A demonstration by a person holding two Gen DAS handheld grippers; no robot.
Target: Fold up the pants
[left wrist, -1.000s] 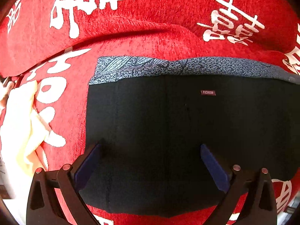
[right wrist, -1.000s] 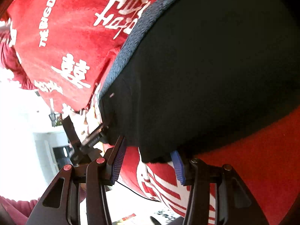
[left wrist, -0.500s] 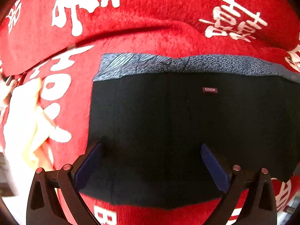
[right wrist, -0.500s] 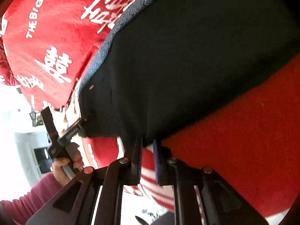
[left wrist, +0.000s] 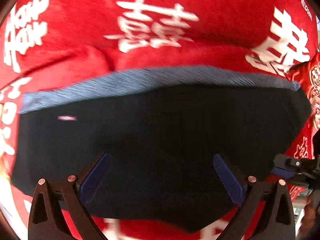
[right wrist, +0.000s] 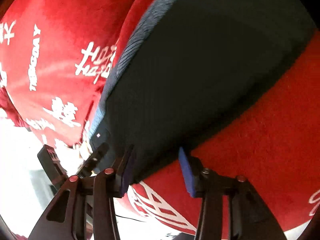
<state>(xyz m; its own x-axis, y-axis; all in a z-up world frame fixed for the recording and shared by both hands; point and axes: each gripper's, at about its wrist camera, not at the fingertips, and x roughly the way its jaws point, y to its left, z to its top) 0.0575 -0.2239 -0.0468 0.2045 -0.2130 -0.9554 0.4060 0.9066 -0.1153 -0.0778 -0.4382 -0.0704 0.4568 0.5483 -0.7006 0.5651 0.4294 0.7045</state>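
Note:
The black pants (left wrist: 160,132) lie folded flat on a red blanket (left wrist: 156,4), their blue-grey patterned waistband (left wrist: 140,84) along the far edge. My left gripper (left wrist: 160,158) hovers open over the near half of the pants, and nothing sits between its blue pads (left wrist: 96,172). In the right wrist view the pants (right wrist: 210,70) stretch away up and to the right. My right gripper (right wrist: 156,154) straddles their near corner. Its jaws are opening and the pads (right wrist: 186,170) stand off the cloth. The left gripper's fingers (right wrist: 96,156) show just left of it.
White characters are printed all over the red blanket (right wrist: 50,40). The blanket's near edge drops off to a bright floor (right wrist: 20,170) at the lower left. The right gripper's finger (left wrist: 290,168) shows at the right edge of the left wrist view.
My left gripper slid to the right along the pants, so the small label now sits far left. My right gripper shut at the pants' corner half a second ago and has spread apart again.

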